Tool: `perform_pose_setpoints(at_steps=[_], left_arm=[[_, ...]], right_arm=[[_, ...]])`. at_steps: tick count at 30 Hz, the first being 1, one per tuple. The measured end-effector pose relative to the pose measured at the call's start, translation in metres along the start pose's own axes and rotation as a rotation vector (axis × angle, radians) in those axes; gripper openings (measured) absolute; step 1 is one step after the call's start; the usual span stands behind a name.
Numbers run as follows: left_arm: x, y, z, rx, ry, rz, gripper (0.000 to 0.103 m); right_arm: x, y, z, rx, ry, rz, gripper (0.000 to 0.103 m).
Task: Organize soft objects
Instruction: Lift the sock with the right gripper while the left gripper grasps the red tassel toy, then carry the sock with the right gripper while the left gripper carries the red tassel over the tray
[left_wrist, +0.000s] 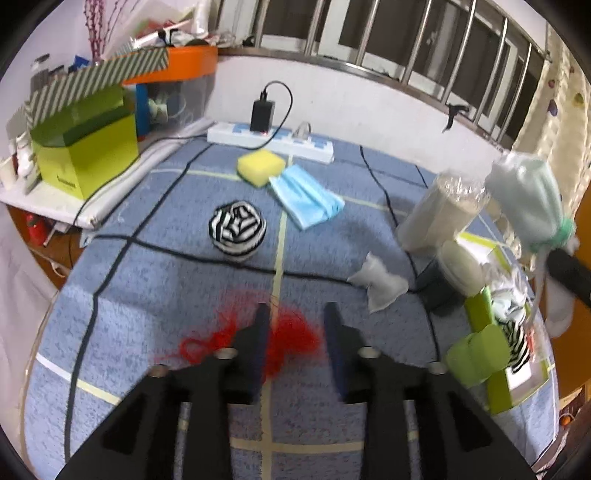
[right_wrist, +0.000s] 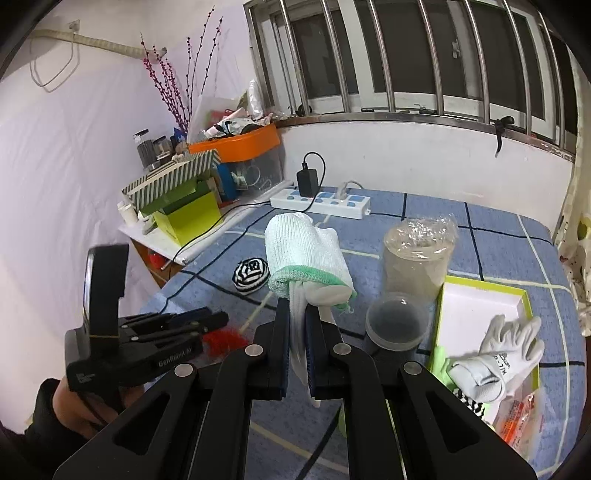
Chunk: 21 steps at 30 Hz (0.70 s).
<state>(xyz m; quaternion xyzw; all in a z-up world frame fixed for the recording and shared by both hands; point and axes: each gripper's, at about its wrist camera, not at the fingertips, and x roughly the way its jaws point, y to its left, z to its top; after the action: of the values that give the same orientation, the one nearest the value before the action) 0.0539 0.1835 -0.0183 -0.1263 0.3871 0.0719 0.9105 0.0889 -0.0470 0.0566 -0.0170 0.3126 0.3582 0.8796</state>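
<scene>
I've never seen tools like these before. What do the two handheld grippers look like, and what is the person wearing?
Each is matte black plastic with cut-out slots, silver round bolts and two flat dark-blue fingers. The left gripper carries white lettering on its side and an upright black block on top. A dark sleeve covers that arm.

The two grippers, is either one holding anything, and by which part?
The right gripper pinches the white knitted glove with a green cuff band by its dangling fingers. The left gripper is open above the red yarn tuft, holding nothing.

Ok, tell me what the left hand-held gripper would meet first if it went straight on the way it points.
Most likely the red yarn lying on the blue blanket between the open fingers of the left hand-held gripper; depth is unclear, so it may pass just over it.
</scene>
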Motion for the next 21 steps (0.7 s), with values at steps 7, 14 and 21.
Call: perform_pose_setpoints(at_steps=[7,14,21], left_arm=[[0.021,0.008,-0.015,0.032,0.051,0.040,0.039],[0.035,0.008,-0.018,0.091,0.050,0.079,0.044],[0.034,0.020,-0.020,0.045,0.059,0.088,0.033]], right_arm=[[0.003,-0.006,-0.001,0.004,0.011,-0.004,0.008],[0.009,-0.005,-0.002,0.000,0.025,-0.003,0.007],[0.009,-0.004,-0.002,-0.003,0.025,-0.003,0.007]])
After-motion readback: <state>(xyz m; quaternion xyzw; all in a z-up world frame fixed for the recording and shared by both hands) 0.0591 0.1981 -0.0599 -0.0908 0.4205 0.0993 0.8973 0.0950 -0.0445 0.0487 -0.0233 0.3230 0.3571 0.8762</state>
